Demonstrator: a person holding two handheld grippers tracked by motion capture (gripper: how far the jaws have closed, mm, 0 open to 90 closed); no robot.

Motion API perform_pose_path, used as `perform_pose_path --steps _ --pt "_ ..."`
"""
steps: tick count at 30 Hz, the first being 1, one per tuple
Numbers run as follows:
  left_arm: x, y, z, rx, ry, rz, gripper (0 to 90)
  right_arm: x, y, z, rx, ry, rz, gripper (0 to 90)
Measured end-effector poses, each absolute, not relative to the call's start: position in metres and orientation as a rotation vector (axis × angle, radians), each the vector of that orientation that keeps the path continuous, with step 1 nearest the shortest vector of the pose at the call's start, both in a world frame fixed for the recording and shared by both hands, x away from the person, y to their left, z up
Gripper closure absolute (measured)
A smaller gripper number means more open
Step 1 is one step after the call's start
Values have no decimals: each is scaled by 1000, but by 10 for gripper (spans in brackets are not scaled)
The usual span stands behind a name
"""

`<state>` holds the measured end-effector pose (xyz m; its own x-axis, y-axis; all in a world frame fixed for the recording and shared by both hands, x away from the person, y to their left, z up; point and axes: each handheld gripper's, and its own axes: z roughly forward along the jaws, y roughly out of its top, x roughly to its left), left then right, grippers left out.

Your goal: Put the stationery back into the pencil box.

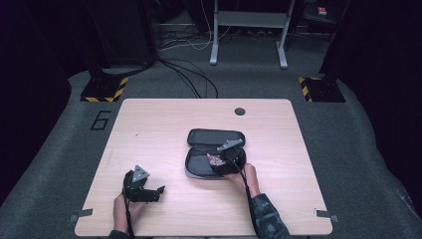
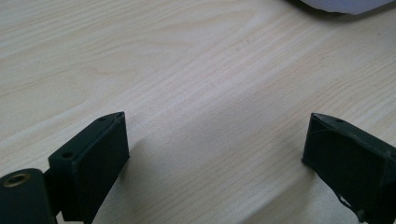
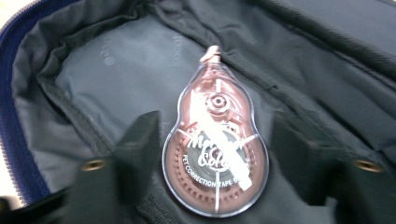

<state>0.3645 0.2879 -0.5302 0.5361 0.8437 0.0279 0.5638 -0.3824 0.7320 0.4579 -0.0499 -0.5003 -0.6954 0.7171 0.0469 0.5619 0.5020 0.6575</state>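
Observation:
A black zip case (image 1: 214,138) lies open at the middle of the wooden table (image 1: 149,124). Inside its near half lies a clear, brownish correction tape dispenser (image 1: 215,160), flat on the grey lining (image 3: 116,70). In the right gripper view the dispenser (image 3: 212,116) sits between my right gripper's (image 3: 217,154) jaws, which stand apart on either side of it without pressing. From above, my right gripper (image 1: 220,164) reaches into the case from the near side. At the near left my left gripper (image 1: 158,191) rests low over bare wood, and its own view shows it (image 2: 215,140) open with nothing between the jaws.
A round cable hole (image 1: 240,111) sits near the table's far edge. Beyond the table, on the grey floor, are cables and a desk frame (image 1: 249,30). Bare wood stretches between the two grippers. A pale edge of the case (image 2: 345,4) shows at the top of the left gripper view.

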Motion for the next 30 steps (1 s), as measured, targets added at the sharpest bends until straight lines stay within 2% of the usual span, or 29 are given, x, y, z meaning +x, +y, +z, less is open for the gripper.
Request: perform_pose_path --steps 4,15,24,30 --pt "364 287 -530 2086 1141 528 69 456 -55 -494 1105 2513 1009 164" --pt "364 287 -531 2082 1147 527 70 433 -68 -461 1083 2507 1091 73" --pt "364 288 -530 2091 1136 531 81 403 -98 -444 1032 2429 1092 65" --pt "364 288 -530 2091 1136 530 81 384 -132 -445 1090 2325 1058 64"
